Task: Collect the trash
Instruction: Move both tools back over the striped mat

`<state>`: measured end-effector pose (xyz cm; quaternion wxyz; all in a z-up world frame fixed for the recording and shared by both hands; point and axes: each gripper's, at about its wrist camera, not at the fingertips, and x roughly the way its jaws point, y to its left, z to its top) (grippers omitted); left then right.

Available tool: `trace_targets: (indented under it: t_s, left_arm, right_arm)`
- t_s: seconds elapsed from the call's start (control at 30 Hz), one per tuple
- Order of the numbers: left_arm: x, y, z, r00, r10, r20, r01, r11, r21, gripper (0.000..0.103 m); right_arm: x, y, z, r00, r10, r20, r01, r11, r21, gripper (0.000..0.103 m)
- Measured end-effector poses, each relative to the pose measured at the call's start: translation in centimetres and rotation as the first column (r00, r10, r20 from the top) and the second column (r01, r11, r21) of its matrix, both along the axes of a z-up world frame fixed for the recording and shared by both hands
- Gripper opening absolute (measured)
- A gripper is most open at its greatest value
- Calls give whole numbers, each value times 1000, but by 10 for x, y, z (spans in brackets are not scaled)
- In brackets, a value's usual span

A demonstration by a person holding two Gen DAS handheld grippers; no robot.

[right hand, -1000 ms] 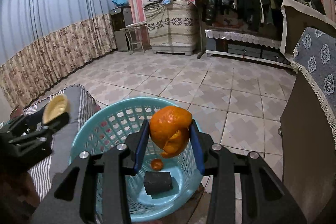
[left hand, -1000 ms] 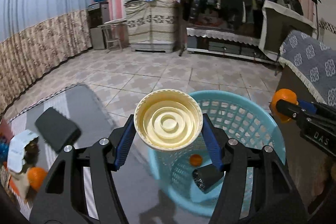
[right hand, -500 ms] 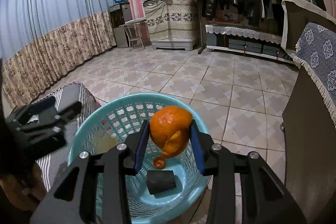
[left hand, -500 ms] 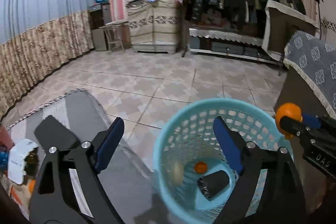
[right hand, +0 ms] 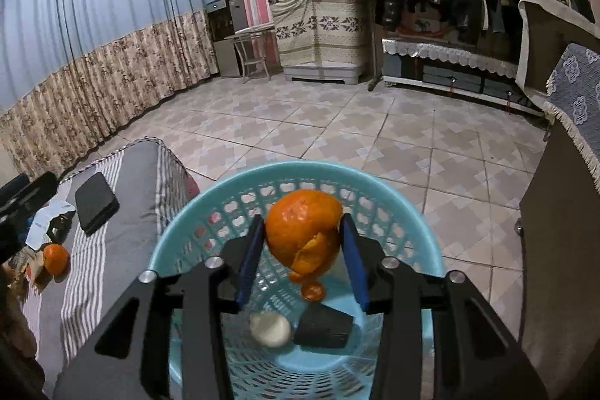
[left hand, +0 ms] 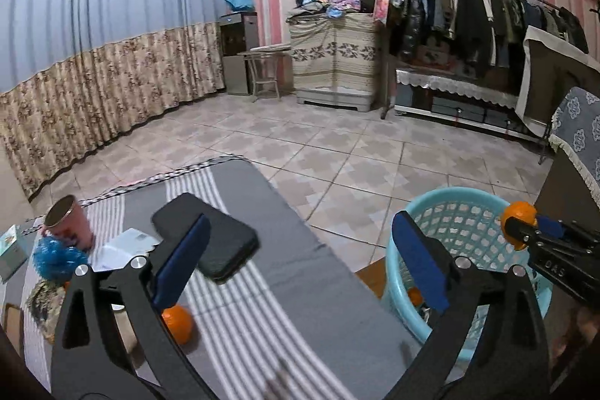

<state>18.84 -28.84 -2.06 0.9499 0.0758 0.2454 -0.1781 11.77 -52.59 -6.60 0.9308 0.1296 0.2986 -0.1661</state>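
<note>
Right hand-held gripper (right hand: 303, 255) over the round turquoise plastic mesh basket (right hand: 405, 208), jaws opening, torn orange peel (right hand: 303, 235) between the pads, right pad apparently clear of it. Left hand-held gripper (left hand: 300, 265) opening wide, empty, above the grey striped table (left hand: 262, 317). Cream lid (right hand: 270, 328) inside the basket.
</note>
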Motion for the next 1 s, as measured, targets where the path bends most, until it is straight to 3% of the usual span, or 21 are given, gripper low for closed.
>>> trace_targets:
  t_s: [0.07, 0.13, 0.2, 0.7, 1.0]
  left_arm:
    - [-3, 4, 3, 1000, 12, 9, -12, 1000, -1, 95]
    - [-6, 11, 4, 1000, 18, 10, -18, 1000, -10, 95]
    - [-10, 18, 5, 1000, 25, 11, -25, 1000, -16, 96]
    - [-26, 71, 11, 994, 109, 28, -108, 993, -41, 97]
    - [-33, 116, 14, 984, 176, 27, -175, 983, -51, 97]
  right_arm:
    - [1, 4, -1, 1000, -10, 2, 10, 1000, -17, 79]
    - [0, 8, 1, 1000, -12, 1, 12, 999, -40, 80]
    - [-2, 8, 2, 1000, -20, 6, 21, 999, -42, 89]
    - [-10, 32, 21, 996, 17, 83, -7, 992, -122, 90]
    - [-10, 65, 26, 991, 88, 102, -75, 990, -118, 90]
